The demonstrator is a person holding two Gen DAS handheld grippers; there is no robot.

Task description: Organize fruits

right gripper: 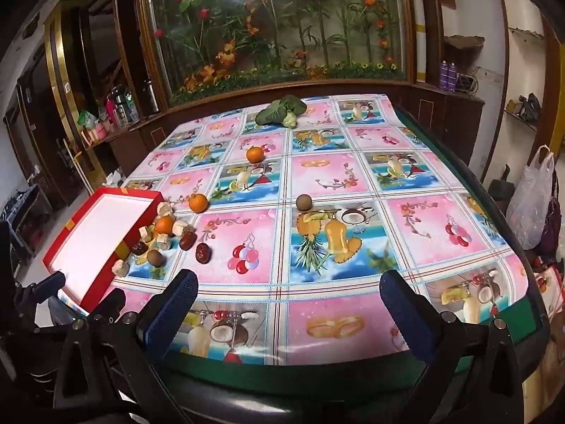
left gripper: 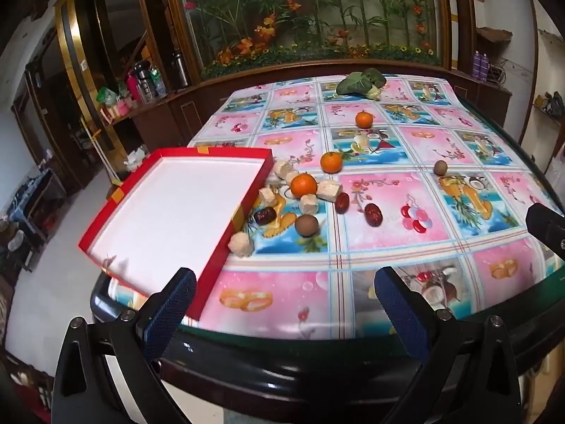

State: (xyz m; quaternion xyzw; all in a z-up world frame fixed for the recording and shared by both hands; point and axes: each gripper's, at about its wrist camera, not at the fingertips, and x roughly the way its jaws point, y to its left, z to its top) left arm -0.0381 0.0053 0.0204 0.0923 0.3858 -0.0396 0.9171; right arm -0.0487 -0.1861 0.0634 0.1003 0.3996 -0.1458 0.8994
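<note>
With nothing picked yet, the left gripper (left gripper: 284, 304) and right gripper (right gripper: 289, 305) gape wide and empty, the red tray (left gripper: 226, 247) waiting at ten o'clock beside the scattered fruits (left gripper: 303, 185).

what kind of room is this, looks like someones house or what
Most likely a lived-in home dining or sitting room. A table under a glossy pink fruit-print tablecloth stands before a wood-framed glass case of artificial flowers, with flasks and bottles on a dark wooden sideboard and a white plastic bag hanging nearby.

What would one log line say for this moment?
left gripper: open, empty | right gripper: open, empty | red tray: empty | oranges: on table
</note>
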